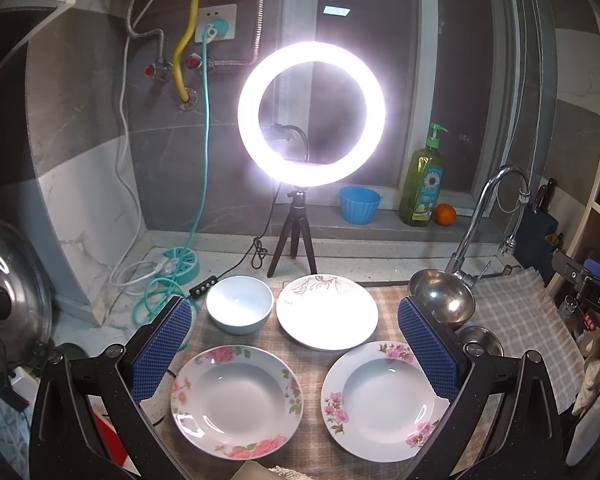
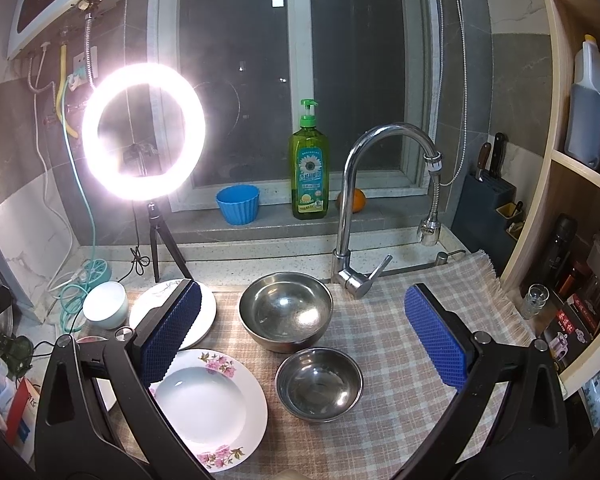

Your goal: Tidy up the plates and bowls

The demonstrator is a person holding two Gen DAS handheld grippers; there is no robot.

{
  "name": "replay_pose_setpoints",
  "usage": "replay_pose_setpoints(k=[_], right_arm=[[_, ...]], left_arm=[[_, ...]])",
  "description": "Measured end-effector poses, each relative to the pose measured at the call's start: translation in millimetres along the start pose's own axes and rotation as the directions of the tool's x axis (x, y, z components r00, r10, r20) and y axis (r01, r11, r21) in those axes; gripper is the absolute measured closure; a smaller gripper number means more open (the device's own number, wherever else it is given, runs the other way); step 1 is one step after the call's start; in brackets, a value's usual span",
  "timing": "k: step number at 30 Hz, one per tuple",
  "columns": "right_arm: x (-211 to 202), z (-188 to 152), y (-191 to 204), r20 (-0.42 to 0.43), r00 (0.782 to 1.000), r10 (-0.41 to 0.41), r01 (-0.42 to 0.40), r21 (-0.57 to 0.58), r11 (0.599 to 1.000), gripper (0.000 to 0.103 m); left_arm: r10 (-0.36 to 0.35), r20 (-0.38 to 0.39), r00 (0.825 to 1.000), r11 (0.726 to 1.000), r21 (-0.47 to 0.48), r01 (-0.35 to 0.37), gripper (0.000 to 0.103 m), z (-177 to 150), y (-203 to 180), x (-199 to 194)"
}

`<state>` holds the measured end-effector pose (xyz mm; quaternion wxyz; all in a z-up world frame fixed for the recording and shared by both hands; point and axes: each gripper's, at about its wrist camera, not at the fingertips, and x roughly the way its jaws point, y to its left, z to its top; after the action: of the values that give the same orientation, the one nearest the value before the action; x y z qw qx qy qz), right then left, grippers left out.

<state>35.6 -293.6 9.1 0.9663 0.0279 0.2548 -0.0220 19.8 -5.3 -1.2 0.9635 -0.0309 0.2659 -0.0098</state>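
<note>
On a checked cloth (image 1: 512,312) lie two deep plates with pink flower rims, one at front left (image 1: 237,401) and one at front right (image 1: 384,400). Behind them stand a white bowl (image 1: 240,304) and a flat white plate with a leaf print (image 1: 327,311). A large steel bowl (image 2: 286,311) and a small steel bowl (image 2: 319,390) sit to their right. My left gripper (image 1: 296,344) hangs open above the plates, holding nothing. My right gripper (image 2: 304,340) is open above the steel bowls, its left finger (image 2: 172,332) over the flat plate (image 2: 204,312) and flowered plate (image 2: 210,408).
A lit ring light on a tripod (image 1: 311,114) stands behind the dishes, with cables and a teal reel (image 1: 180,264) to its left. A tap (image 2: 364,208) rises at the back. Soap bottle (image 2: 309,164), blue cup (image 2: 238,203) and orange (image 2: 356,200) line the sill. Shelves (image 2: 572,160) stand at right, a pot lid (image 1: 8,292) at left.
</note>
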Motion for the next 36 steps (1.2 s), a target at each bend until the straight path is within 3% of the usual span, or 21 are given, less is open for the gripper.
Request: replay_pose_setpoints(k=[23,29,36], right_arm=[[32.4,-14.3,0.8,-0.085,0.996,0.015,-0.016,-0.011,1.000,0.000],[48.0,-35.2,-8.3,-0.176,0.982,0.071,-0.069,0.021,0.997,0.000],[61.7,-70.2,-21.0,-0.285,0.951,0.119,-0.102,0.074,0.992,0.000]], left_arm=[[-0.030,-0.082,0.996,1.000,0.004,0.031,0.001,-5.5,2.8,34.6],[-0.063,-0.163,0.985,0.998,0.000,0.064,0.001,-17.6,5.5,57.7],[-0.118,-0.279,0.953,0.993,-0.029,0.115,0.008,-33.8,7.7,84.3]])
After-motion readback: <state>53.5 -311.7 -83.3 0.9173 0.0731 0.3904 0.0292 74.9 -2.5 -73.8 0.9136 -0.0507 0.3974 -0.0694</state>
